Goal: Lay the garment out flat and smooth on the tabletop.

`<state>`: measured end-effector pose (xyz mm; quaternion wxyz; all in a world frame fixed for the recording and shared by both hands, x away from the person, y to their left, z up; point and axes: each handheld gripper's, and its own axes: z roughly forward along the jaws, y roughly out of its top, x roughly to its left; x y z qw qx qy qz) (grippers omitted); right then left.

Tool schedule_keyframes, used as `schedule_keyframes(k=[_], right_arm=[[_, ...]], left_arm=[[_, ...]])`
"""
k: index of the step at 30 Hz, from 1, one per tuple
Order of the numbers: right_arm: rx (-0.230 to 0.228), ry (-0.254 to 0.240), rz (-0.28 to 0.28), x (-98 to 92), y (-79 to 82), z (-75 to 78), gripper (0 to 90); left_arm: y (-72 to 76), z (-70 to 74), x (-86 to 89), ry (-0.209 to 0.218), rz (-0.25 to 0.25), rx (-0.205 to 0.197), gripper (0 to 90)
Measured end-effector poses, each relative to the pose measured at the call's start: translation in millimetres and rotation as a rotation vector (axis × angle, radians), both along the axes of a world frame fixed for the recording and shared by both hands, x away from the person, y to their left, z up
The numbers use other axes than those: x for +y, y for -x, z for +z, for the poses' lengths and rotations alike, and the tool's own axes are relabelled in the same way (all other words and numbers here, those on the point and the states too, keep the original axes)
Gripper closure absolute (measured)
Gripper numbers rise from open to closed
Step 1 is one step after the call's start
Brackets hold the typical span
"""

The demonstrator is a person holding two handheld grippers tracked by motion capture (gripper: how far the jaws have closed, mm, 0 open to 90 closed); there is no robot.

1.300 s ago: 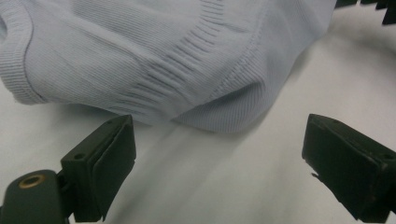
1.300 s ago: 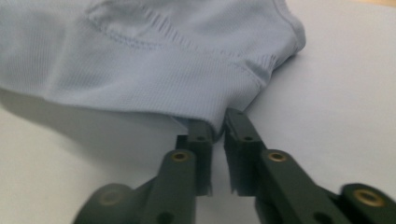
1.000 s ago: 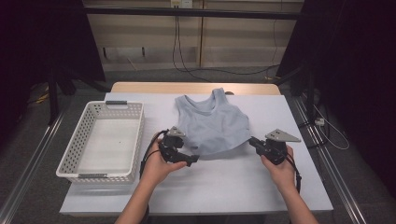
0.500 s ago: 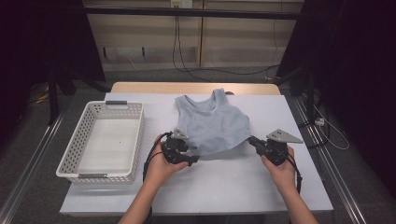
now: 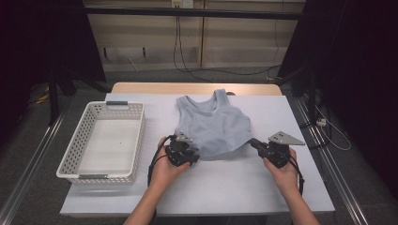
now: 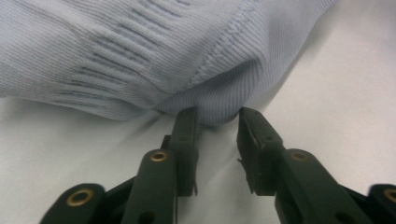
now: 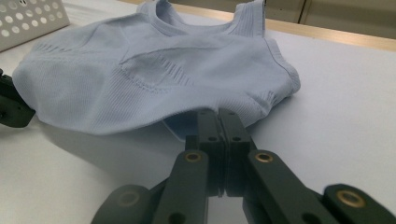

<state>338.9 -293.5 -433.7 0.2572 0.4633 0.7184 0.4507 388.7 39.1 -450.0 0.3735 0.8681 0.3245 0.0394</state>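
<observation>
Now white basket (image 5: 101,145) bare inside, left tongs (image 6: 217,123) closing around top's (image 5: 213,126) hem, right tongs (image 7: 218,122) clamped on hem.

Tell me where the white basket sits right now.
In the high view the white basket stands on the left part of the table, left of the light blue top and beside the left gripper; its corner also shows in the right gripper view.

No readable text, label or number anywhere.
</observation>
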Motion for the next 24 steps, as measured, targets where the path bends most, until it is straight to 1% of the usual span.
schedule_keyframes(k=[3, 5, 6, 7, 9, 13, 14, 15, 16, 18, 19, 20, 21, 22, 24], right_arm=[[0.003, 0.002, 0.0, 0.3, 0.4, -0.8, 89.8], [0.003, 0.005, 0.001, 1.1, 0.6, -0.9, 89.8], [0.003, 0.007, 0.002, 1.5, 0.7, -1.0, 89.8], [0.003, 0.012, 0.004, 1.7, 0.7, -1.2, 89.8], [0.007, 0.013, 0.005, 2.0, 0.8, -1.7, 89.8], [0.009, 0.015, 0.005, 1.8, 1.2, -1.9, 89.9], [0.008, 0.015, 0.004, 1.8, 1.3, -2.0, 89.9], [0.009, 0.016, 0.003, 1.6, 1.3, -2.0, 89.8], [0.011, 0.015, 0.002, 1.3, 1.4, -2.0, 89.8], [0.009, 0.015, 0.001, 0.7, 1.6, -2.2, 89.8], [0.011, 0.017, 0.002, 0.4, 1.7, -2.3, 89.8], [0.01, 0.02, 0.003, 0.0, 1.6, -2.6, 89.8], [0.013, 0.02, 0.003, -0.2, 1.5, -2.7, 89.6], [0.016, 0.02, 0.003, -0.1, 1.5, -3.0, 89.1], [0.024, 0.034, 0.002, 0.3, 1.2, -4.3, 87.0]], left_arm=[[-0.1, -0.2, -0.7, 0.007, 0.007, 0.01, 76.3], [0.0, -0.8, -0.6, 0.005, 0.009, 0.004, 79.1], [0.0, -0.8, -0.6, 0.005, 0.009, 0.004, 82.0], [0.0, -1.0, -0.2, 0.003, 0.011, 0.008, 83.9], [-0.3, -1.5, 0.2, 0.015, 0.016, 0.02, 86.4], [-0.3, -0.6, 0.2, 0.018, 0.025, 0.035, 88.1], [-0.3, 0.1, 0.3, 0.023, 0.027, 0.038, 88.2], [-1.3, 3.3, 2.3, 0.037, 0.033, 0.037, 88.3], [-1.3, 3.3, 2.3, 0.037, 0.033, 0.037, 88.3], [-2.5, 8.0, 7.9, 0.06, 0.049, 0.029, 88.5], [-2.5, 8.0, 7.9, 0.06, 0.049, 0.029, 88.5], [-2.6, 11.0, 11.4, 0.071, 0.056, 0.025, 88.6], [-2.6, 11.0, 11.4, 0.071, 0.056, 0.025, 88.6], [-2.7, 12.8, 12.7, 0.081, 0.061, 0.021, 88.6], [-2.1, 19.3, 16.9, 0.101, 0.077, 0.01, 88.6]])
